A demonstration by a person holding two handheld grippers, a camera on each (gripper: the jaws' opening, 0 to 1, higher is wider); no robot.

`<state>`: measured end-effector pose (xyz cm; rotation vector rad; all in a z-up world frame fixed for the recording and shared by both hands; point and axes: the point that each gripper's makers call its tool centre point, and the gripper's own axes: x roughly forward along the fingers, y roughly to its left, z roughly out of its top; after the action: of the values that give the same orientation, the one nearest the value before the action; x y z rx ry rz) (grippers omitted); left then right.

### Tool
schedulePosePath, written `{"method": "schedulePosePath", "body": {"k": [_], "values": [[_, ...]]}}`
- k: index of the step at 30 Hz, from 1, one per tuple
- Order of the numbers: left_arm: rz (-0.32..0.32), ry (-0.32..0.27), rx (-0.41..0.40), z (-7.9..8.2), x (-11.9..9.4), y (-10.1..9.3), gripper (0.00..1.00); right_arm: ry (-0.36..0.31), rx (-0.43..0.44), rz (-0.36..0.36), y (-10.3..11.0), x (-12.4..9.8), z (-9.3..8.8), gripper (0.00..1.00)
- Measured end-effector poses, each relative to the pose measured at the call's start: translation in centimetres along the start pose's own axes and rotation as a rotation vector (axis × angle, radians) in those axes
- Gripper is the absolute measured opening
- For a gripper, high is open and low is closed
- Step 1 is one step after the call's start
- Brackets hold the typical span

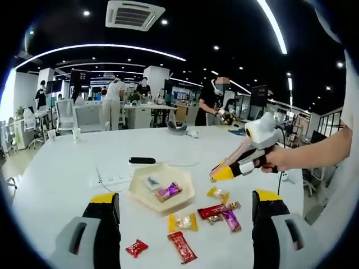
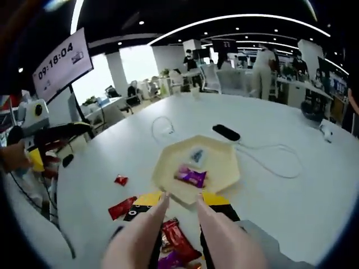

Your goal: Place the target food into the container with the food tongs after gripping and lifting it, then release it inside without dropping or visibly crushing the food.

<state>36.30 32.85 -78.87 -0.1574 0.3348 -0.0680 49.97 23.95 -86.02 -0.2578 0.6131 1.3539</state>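
The right gripper [image 2: 178, 197] holds pink food tongs [image 2: 168, 230], their tips parted above a red candy [image 2: 179, 238] on the table [image 2: 291, 196]. The hexagonal tray [image 2: 193, 168] holds 2 candies. The left gripper [image 1: 185, 210] fingers [image 1: 104, 202] are spread wide, grasping nothing.

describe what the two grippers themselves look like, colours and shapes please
The left gripper has two thick black jaws with yellow tips on grey housings. The right gripper, seen in the left gripper view, is black with yellow tips and a white rounded top; pale food tongs sit in its jaws.
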Motion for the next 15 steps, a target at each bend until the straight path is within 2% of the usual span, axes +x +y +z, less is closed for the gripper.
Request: {"method": "schedulePosePath", "body": {"k": [8, 15], "values": [[-0.027, 0.003, 0.0, -0.3, -0.4, 0.1, 0.99, 0.058, -0.033, -0.003, 0.2, -0.3, -2.3, 0.24], [-0.034, -0.01, -0.006, 0.0, -0.4, 0.5, 0.99, 0.093, -0.071, 0.017, 0.6, -0.1, -3.4, 0.24]]}}
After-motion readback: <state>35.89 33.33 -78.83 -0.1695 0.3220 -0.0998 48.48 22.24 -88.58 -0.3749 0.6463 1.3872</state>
